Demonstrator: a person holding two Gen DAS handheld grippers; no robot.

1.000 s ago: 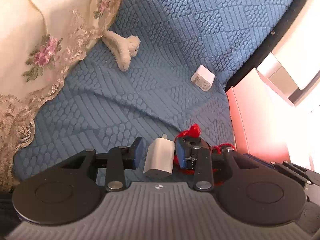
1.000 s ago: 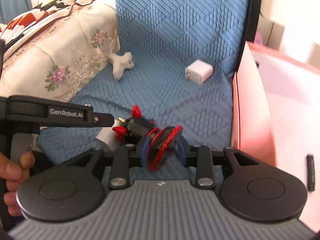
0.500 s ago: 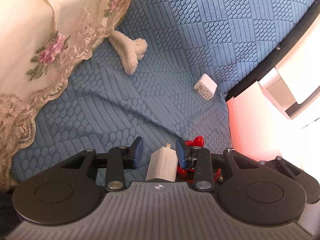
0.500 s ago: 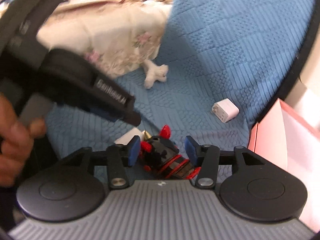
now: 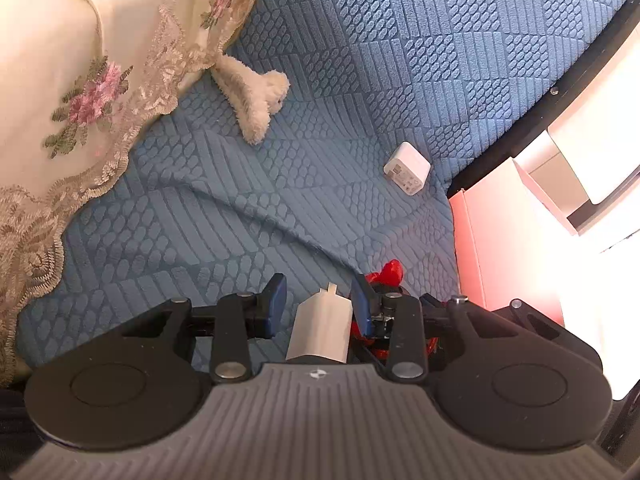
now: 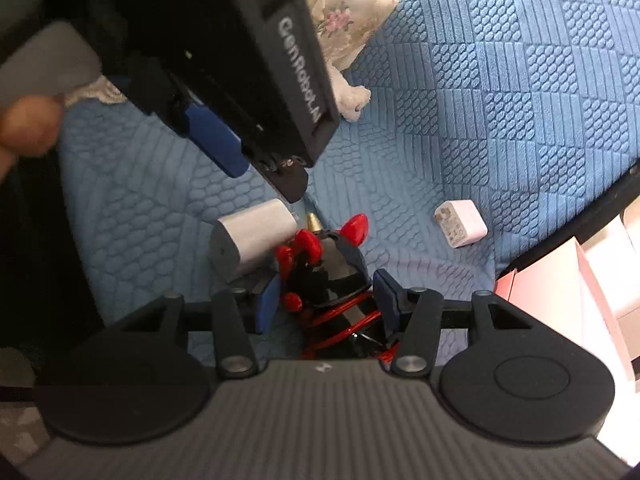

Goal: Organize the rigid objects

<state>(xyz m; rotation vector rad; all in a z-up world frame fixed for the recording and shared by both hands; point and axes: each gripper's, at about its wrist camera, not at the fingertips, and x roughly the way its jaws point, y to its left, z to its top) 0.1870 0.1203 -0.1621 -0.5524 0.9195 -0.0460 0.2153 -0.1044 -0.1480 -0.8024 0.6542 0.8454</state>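
A white charger plug (image 5: 320,330) lies on the blue quilted cover between the fingers of my left gripper (image 5: 320,304). The jaws stand open, with a gap on the left side. It also shows in the right wrist view (image 6: 256,236). A black and red toy (image 6: 332,276) with red spikes and red cord sits between the fingers of my right gripper (image 6: 326,300), which stand apart and are not pressed on it. The toy shows in the left wrist view (image 5: 386,280) just right of the plug. A second white charger (image 5: 407,168) (image 6: 460,222) lies further off.
A cream plush toy (image 5: 256,96) lies by a lace-edged floral cloth (image 5: 80,80) at the left. A pink box (image 5: 508,236) (image 6: 560,280) stands at the right beyond the cover's dark edge. The left gripper's body (image 6: 240,60) fills the upper left of the right wrist view.
Both grippers rose and tilted, so more of the cover shows. My right gripper, shut on the red and black toy a second ago, has opened. My left gripper moved closer above it.
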